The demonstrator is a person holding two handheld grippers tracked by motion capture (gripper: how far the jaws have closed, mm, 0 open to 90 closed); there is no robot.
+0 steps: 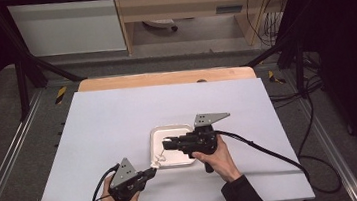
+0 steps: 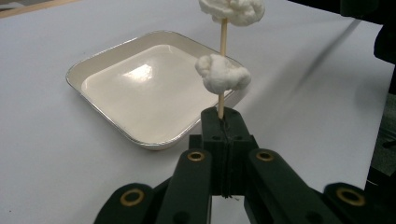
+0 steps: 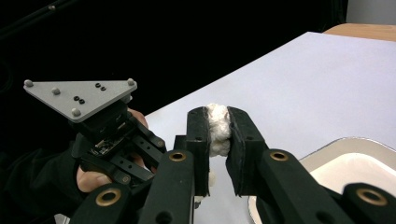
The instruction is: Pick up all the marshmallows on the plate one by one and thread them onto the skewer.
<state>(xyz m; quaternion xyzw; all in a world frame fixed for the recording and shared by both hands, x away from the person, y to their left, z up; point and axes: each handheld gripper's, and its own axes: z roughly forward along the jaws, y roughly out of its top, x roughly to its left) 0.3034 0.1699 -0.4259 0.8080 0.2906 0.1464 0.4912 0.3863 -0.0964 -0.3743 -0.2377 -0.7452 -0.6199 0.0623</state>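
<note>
My left gripper [image 2: 223, 116] is shut on the lower end of a thin wooden skewer [image 2: 222, 37] that stands up from its jaws. Two white puffy lumps are threaded on it, one low [image 2: 222, 73] and one at the top [image 2: 232, 9]. In the high view the left gripper [image 1: 152, 172] sits at the front left corner of the white square tray [image 1: 172, 131], and the skewer [image 1: 158, 161] leans over that corner. My right gripper [image 1: 165, 143] hovers over the tray and points left toward the skewer. It is shut on another white puffy lump [image 3: 218, 127].
The tray [image 2: 140, 88] is shallow with a silver rim and has nothing lying in it. It rests on a white sheet [image 1: 118, 117] that covers a wooden table. The left gripper's grey plate [image 3: 79, 95] shows beside the right jaws. Cables trail off to the right.
</note>
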